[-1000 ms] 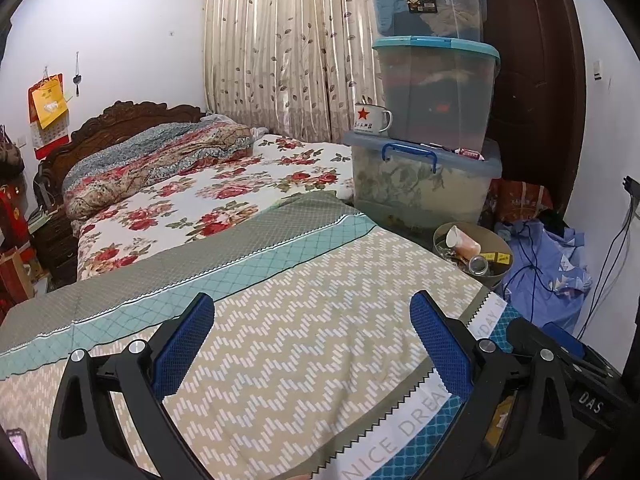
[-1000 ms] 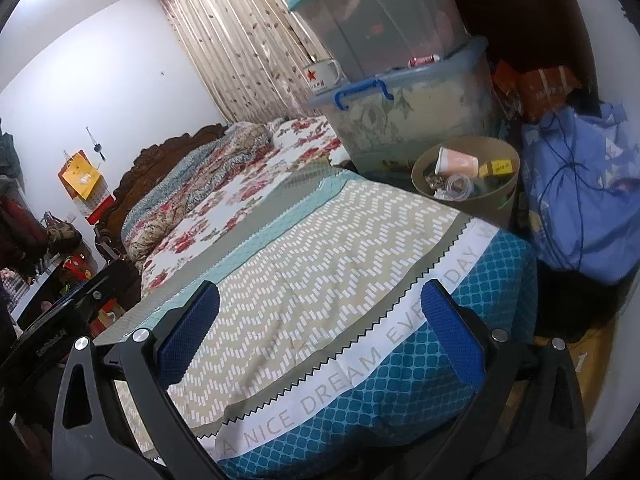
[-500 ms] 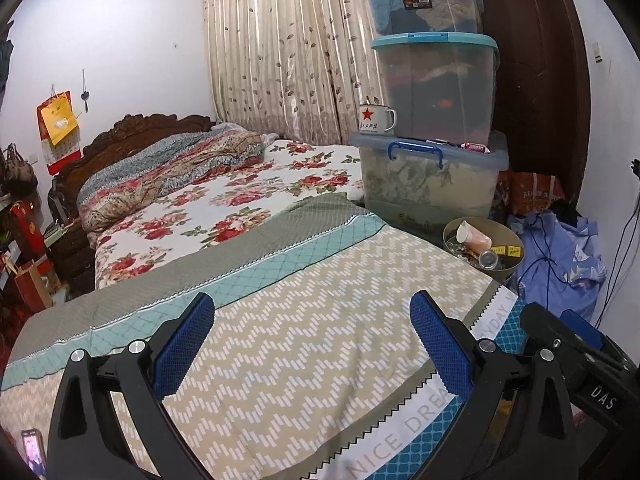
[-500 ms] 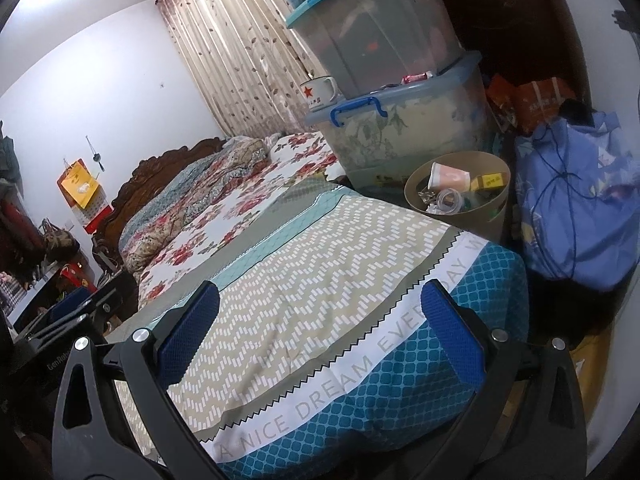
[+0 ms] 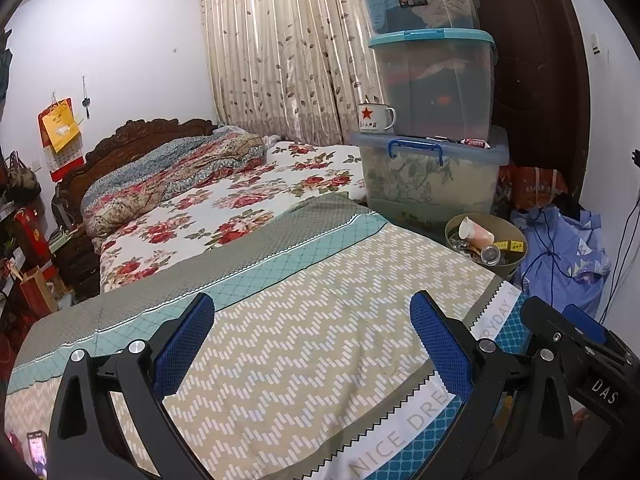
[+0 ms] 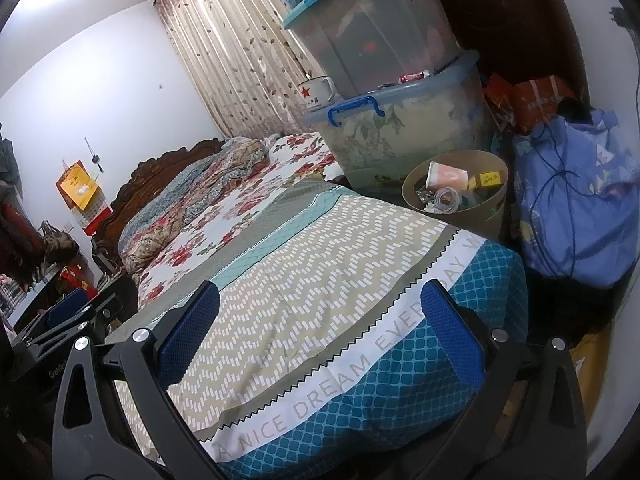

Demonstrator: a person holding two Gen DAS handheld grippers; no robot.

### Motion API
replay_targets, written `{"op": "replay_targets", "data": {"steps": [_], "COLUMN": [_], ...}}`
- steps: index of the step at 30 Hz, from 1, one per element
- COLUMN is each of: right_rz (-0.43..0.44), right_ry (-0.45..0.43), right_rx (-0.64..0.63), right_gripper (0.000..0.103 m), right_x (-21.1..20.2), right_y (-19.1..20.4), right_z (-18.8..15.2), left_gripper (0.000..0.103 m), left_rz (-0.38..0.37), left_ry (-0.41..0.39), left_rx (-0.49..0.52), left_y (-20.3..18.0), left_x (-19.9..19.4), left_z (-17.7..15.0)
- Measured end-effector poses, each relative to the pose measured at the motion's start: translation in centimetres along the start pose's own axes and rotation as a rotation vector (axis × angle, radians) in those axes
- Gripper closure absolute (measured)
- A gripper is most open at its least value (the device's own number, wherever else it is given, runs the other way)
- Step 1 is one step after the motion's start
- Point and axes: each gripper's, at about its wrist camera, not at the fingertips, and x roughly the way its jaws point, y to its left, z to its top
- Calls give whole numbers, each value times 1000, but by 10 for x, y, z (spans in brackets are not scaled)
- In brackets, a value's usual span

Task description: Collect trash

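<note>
Both grippers hang wide open and empty over the near end of the bed: the left gripper (image 5: 312, 344) has its blue pads spread with only patterned quilt between them, and the right gripper (image 6: 320, 332) is splayed just as far above the quilt (image 6: 312, 280) with its "A NICE DREAM EVERYDAY" band. Nothing is in hand, so by the look of it this is either the search step or the wrap-up, because no loose litter shows on the bedspread at all. Past the far right corner of the bed, on the floor, stands the trash bin (image 6: 492, 216), upright, mouth up, and already holding litter. On top lies a paper cup (image 6: 448, 174) tipped on its side, long axis roughly level, mouth pointing left, with a clear bottle (image 6: 446, 199) just beside it and small yellow boxes (image 6: 490, 179) to its right. Behind the bin rise the stacked storage tubs (image 6: 400, 136), a star mug (image 6: 316, 92) perched on the lowest lid. Next move, likely: swing both cameras around to hunt for remaining litter, since none is visible from here.
</note>
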Motion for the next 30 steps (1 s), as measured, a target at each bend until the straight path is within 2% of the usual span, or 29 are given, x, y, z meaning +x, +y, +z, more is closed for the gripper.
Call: {"op": "replay_targets", "data": {"steps": [14,23,30], "right_rz": [-1,-5,-4], "right_ry": [11,24,22], "right_rx": [6,17,11], "right_gripper": [3,3,3], "right_x": [1,3,4], "right_y": [-2,-3,-3], "right_z": [-1,-3,-4], "left_gripper": [9,9,9], "left_rz": [-19,-61,-72], "left_ry": [17,91,104], "left_rx": [2,-33,-44], "left_y": [-2,3,5], "left_x": [3,15,16], "left_z": [-3,-10,-12]}}
